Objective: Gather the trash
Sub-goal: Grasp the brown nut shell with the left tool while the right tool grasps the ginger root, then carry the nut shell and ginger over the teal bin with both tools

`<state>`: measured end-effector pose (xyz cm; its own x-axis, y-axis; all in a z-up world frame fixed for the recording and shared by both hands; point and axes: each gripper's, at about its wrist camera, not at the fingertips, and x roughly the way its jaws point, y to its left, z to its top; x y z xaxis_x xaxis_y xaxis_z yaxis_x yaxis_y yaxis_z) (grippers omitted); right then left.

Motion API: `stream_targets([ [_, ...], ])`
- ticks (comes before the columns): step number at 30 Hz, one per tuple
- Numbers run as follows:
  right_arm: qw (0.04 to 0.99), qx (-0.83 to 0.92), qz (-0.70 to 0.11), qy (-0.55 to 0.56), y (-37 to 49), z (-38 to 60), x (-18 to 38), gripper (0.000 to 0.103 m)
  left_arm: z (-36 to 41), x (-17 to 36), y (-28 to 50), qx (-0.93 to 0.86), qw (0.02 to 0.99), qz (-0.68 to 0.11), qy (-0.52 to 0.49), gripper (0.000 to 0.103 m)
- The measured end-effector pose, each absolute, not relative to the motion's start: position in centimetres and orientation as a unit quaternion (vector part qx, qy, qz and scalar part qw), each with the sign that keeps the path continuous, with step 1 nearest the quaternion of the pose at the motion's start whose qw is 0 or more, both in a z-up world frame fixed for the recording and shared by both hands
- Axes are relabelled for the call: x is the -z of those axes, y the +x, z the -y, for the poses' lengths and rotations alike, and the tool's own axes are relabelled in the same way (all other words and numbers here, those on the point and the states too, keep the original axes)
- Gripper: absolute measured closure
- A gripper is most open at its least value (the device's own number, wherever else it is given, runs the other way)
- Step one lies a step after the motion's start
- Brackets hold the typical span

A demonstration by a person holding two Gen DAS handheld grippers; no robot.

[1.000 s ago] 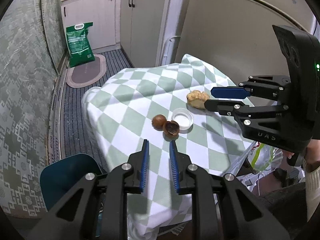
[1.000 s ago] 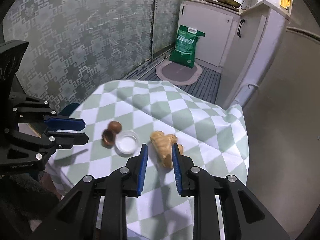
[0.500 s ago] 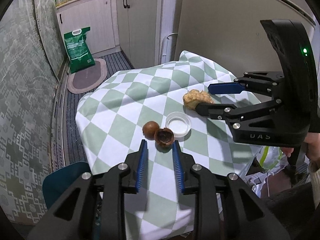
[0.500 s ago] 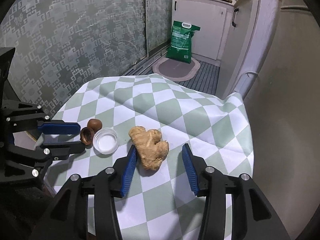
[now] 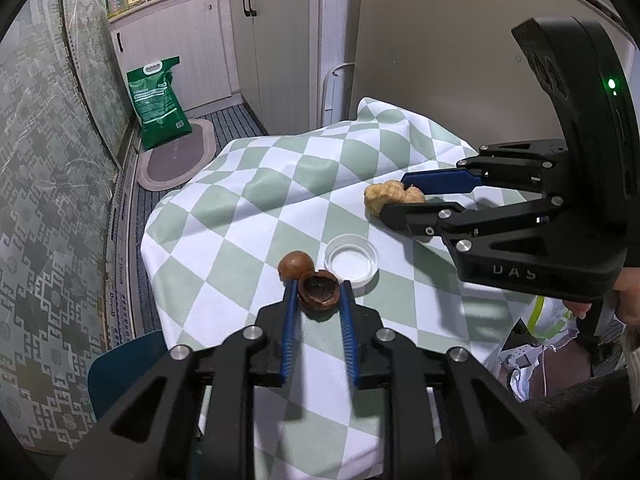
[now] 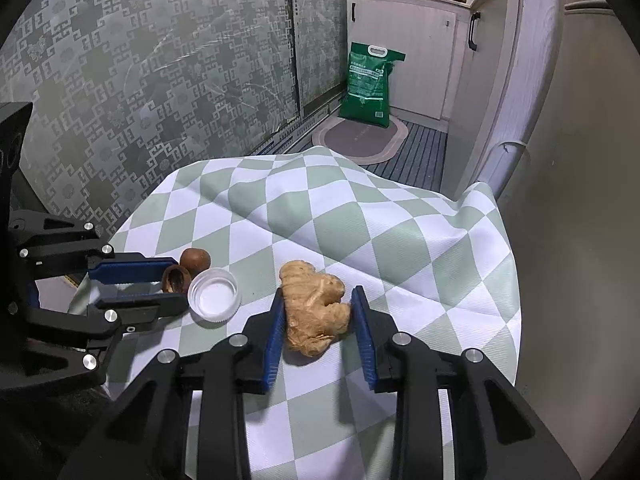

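An empty brown nut shell [image 5: 319, 289] lies on the green-and-white checked cloth [image 5: 248, 216], between the open fingers of my left gripper [image 5: 318, 286]. A whole brown nut [image 5: 295, 265] and a white bottle cap [image 5: 351, 259] lie right beside it. A piece of ginger [image 6: 315, 307] lies between the open fingers of my right gripper [image 6: 318, 294]. In the right wrist view the shell [image 6: 175, 278], nut [image 6: 195, 258] and cap [image 6: 214, 295] sit by the left gripper [image 6: 172, 283]. The ginger [image 5: 390, 196] also shows in the left wrist view.
The cloth-covered table stands against a beige wall [image 5: 432, 60]. A green sack [image 6: 370, 84] and an oval mat [image 6: 362, 140] lie on the kitchen floor beyond. A plastic bag [image 5: 548, 320] hangs below the table's right edge. A blue stool [image 5: 124, 364] stands at the near left.
Both grippers have moved forward and opened wider. The left one now straddles the nut shell, the right one straddles the ginger.
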<state>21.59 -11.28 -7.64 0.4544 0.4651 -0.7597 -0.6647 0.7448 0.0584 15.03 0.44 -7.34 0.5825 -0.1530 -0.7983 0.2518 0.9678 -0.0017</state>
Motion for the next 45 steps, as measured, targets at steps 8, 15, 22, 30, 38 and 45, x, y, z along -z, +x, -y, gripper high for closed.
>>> stream_targets([
  [8,0.846,-0.335,-0.398,-0.119,21.6,11.4,7.2,0.071,-0.8,6.2,14.1,0.118,0.893,-0.432,0.048,0.081],
  [15,0.85,-0.345,-0.381,-0.119,20.6,9.8,5.0,0.071,-3.4,4.5,12.6,0.107,0.903,-0.416,0.02,0.081],
  [22,0.838,-0.383,-0.364,-0.136,18.4,5.0,2.9,0.071,-8.0,3.9,11.3,0.071,0.907,-0.415,-0.003,0.081],
  [30,0.814,-0.428,-0.356,-0.163,15.8,-1.1,2.0,0.071,-14.1,4.9,10.0,0.023,0.903,-0.429,-0.024,0.081],
  [38,0.782,-0.455,-0.376,-0.201,13.7,-7.3,3.4,0.071,-19.4,6.3,8.6,-0.017,0.89,-0.452,-0.051,0.081],
  [45,0.744,-0.464,-0.409,-0.252,12.2,-12.1,6.2,0.071,-23.2,8.0,7.6,-0.05,0.877,-0.473,-0.067,0.081],
])
